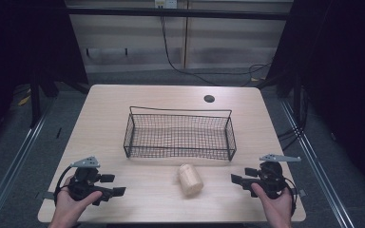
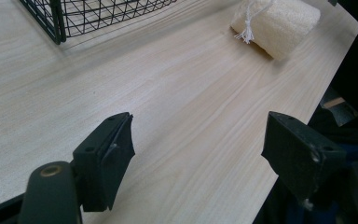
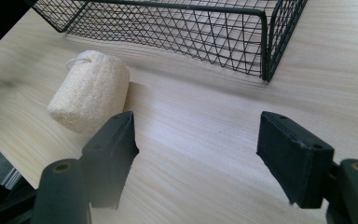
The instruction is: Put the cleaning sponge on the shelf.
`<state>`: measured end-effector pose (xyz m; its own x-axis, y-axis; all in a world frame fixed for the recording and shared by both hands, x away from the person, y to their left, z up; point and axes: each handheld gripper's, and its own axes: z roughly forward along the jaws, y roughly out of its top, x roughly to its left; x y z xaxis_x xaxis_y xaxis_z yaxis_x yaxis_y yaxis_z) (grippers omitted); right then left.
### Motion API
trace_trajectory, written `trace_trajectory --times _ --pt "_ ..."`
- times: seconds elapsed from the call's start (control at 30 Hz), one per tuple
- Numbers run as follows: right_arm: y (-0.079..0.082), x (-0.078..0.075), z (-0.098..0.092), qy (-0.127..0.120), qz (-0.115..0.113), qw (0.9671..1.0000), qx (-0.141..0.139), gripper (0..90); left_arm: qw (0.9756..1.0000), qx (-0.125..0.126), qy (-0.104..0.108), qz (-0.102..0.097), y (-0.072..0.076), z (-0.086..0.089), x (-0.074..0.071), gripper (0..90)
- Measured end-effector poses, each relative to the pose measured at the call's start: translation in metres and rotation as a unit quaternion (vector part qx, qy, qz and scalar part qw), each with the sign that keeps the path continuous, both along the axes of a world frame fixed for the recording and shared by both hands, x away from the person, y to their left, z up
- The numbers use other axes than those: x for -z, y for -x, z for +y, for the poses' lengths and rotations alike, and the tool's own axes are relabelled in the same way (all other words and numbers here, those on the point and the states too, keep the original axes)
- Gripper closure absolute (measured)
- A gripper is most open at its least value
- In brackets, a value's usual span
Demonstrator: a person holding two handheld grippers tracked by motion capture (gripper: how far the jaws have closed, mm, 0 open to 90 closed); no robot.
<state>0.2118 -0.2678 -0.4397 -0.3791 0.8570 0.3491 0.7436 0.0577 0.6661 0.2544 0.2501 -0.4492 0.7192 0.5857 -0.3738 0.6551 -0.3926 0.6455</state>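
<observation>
A pale wooden desk holds a black wire basket at its middle. Just in front of it lies a cream cylinder, possibly a loofah. A hand grips the left gripper and another the right gripper, jaws apart, pointing inward.

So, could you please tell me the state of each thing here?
Black wire mesh basket: upright, empty.
Pale cylindrical loofah sponge: on its side, outside the basket.
Left tongs: open, holding nothing.
Right tongs: open, holding nothing.
</observation>
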Motion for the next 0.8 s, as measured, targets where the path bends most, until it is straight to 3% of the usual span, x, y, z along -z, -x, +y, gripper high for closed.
trace_trajectory --times 0.47,0.67,0.8 --pt "-0.004 -0.002 0.000 0.003 0.001 1.0000 -0.001 28.6 1.0000 -0.001 -0.002 0.001 0.000 0.000 0.000 24.0" --pt "-0.006 -0.006 0.004 0.002 0.004 0.9999 -0.014 28.8 1.0000 -0.002 -0.003 0.001 0.000 0.000 0.000 24.0" --pt "-0.010 -0.008 0.012 0.009 0.019 0.9993 -0.032 28.8 1.0000 -0.004 -0.002 0.004 0.000 -0.001 0.001 24.0"
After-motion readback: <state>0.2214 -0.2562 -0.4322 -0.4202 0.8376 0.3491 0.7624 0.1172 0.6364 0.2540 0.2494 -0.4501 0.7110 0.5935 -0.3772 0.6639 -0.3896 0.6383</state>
